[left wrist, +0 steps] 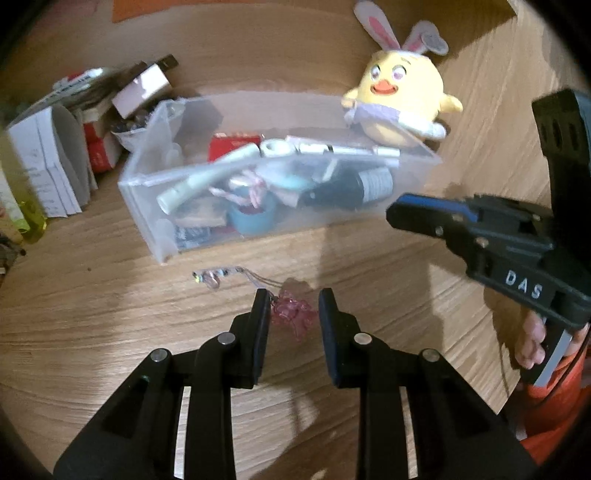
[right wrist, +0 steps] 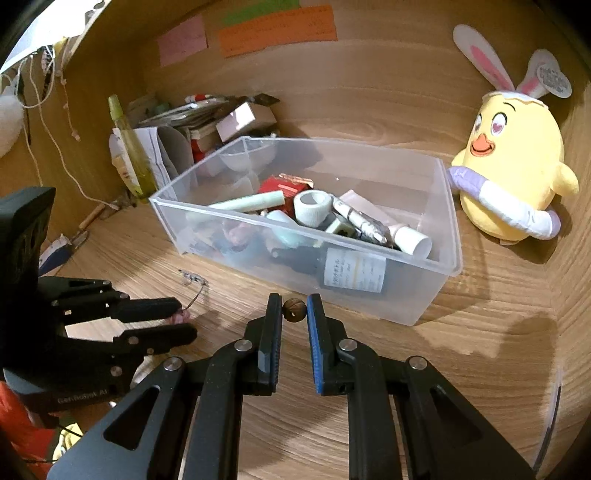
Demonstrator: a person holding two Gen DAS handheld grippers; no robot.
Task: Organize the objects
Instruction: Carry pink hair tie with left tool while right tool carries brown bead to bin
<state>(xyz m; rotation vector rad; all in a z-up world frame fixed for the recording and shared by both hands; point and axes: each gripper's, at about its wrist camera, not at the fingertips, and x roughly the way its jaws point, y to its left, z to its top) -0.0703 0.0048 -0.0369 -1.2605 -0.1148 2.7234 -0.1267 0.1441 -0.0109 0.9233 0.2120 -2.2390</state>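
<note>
A clear plastic bin [left wrist: 147, 206] [right wrist: 436, 206] full of small items stands on the wooden desk. My left gripper [left wrist: 293, 301] is open with its fingers on either side of a pink charm [left wrist: 293, 314] on a thin wire keychain [left wrist: 218, 275] lying on the desk. It shows in the right wrist view [right wrist: 184, 317] at the left, around the charm [right wrist: 181, 316]. My right gripper [right wrist: 294, 308] is shut on a small brown bead [right wrist: 294, 309], held in front of the bin. In the left wrist view it [left wrist: 397, 214] is at the right.
A yellow chick plush with bunny ears [left wrist: 402, 99] [right wrist: 513, 166] sits right of the bin. Boxes and papers [left wrist: 55, 162] [right wrist: 207, 122], and a yellow-green bottle [right wrist: 127, 144], are piled at the left. Sticky notes [right wrist: 277, 33] hang on the back wall.
</note>
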